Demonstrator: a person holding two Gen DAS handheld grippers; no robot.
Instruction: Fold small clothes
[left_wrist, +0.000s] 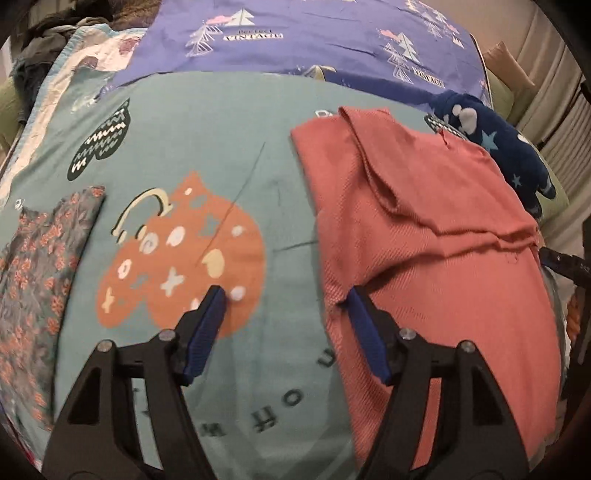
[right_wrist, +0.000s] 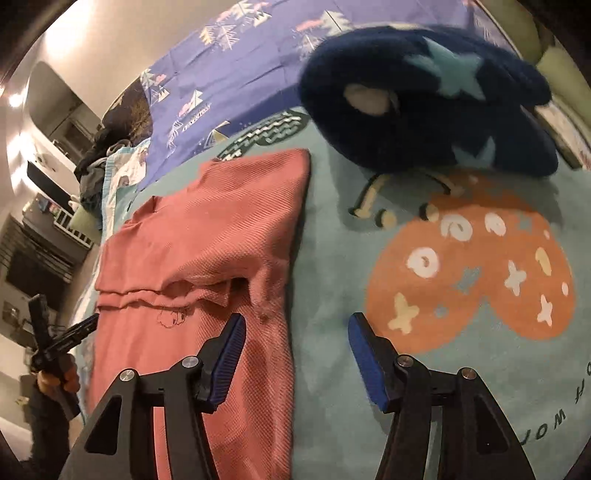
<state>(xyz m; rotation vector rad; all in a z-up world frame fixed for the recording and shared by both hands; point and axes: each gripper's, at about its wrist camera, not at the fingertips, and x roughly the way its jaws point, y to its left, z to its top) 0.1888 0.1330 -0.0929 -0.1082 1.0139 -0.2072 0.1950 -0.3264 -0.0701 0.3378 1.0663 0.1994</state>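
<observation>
A salmon-pink knit garment (left_wrist: 424, 240) lies flat on a teal blanket (left_wrist: 192, 122), with a flap folded across its upper part. My left gripper (left_wrist: 285, 295) is open and hovers over the garment's left edge, its right finger above the pink cloth and its left finger above the blanket's orange print. In the right wrist view the same garment (right_wrist: 207, 229) lies to the left. My right gripper (right_wrist: 297, 321) is open over the garment's right edge, with its left finger above the cloth. Nothing is pinched in either one.
A folded floral cloth (left_wrist: 37, 277) lies at the blanket's left. A navy plush with pale stars (right_wrist: 424, 99) sits beyond the garment's far right corner. A purple printed sheet (left_wrist: 295, 37) covers the back. A hand holding a black tool (right_wrist: 55, 380) shows at the left.
</observation>
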